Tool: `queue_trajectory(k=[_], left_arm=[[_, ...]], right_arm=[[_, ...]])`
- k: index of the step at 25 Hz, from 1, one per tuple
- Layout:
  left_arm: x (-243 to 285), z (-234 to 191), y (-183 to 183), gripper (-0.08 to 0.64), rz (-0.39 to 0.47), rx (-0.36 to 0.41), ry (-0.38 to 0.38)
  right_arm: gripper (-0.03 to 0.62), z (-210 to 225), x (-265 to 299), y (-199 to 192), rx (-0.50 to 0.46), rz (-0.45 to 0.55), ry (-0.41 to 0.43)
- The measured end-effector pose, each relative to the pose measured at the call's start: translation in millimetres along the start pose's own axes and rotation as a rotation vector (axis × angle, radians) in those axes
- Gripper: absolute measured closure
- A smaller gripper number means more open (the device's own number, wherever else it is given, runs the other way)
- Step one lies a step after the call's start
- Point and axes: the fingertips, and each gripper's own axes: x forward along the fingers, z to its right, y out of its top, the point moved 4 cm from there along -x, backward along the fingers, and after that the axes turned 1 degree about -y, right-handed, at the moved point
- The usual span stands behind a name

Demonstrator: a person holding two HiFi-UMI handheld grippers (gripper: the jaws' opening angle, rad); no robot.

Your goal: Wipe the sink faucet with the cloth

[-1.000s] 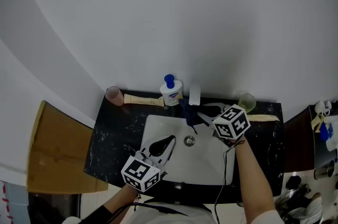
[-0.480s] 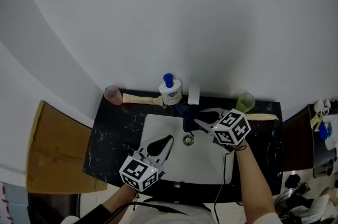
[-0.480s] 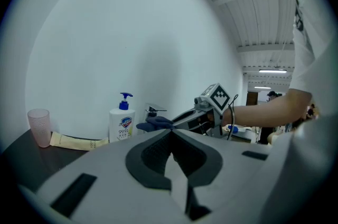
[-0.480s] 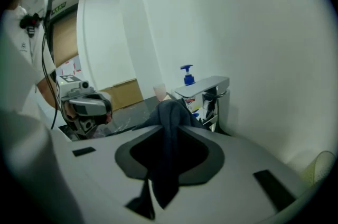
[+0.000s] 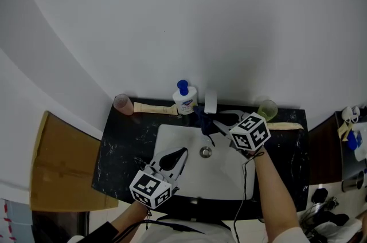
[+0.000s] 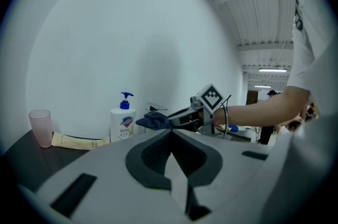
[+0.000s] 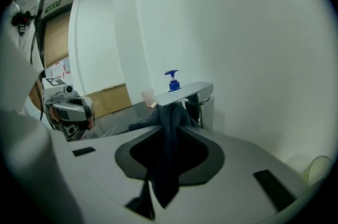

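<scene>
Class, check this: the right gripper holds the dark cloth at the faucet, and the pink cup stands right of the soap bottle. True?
No. The right gripper holds the dark cloth at the faucet, but the head view shows the pink cup left of the soap bottle.

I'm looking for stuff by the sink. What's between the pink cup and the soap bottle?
A beige tube lies flat between the cup and the bottle, seen in the head view and the left gripper view.
</scene>
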Motion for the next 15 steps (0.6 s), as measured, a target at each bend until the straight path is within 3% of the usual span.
queue_trajectory(k=[3, 7, 12, 15], left_arm=[[-2, -2, 0, 0.558, 0.000, -0.003, 0.008], [-3, -4, -2, 0.558, -0.006, -0.004, 0.014], [0, -5, 0, 0.558, -0.003, -0.001, 0.010], [1, -5, 2, 0.558, 0.003, -0.001, 0.007]], right_arm=[[0.512, 12, 5, 8, -0.034, 0.020, -0.062], [0.512, 15, 7, 12, -0.059, 0.034, -0.083], [0.512, 36, -12, 6, -0.005, 0.070, -0.167], [0.512, 44, -21, 3, 0.024, 0.083, -0.171]])
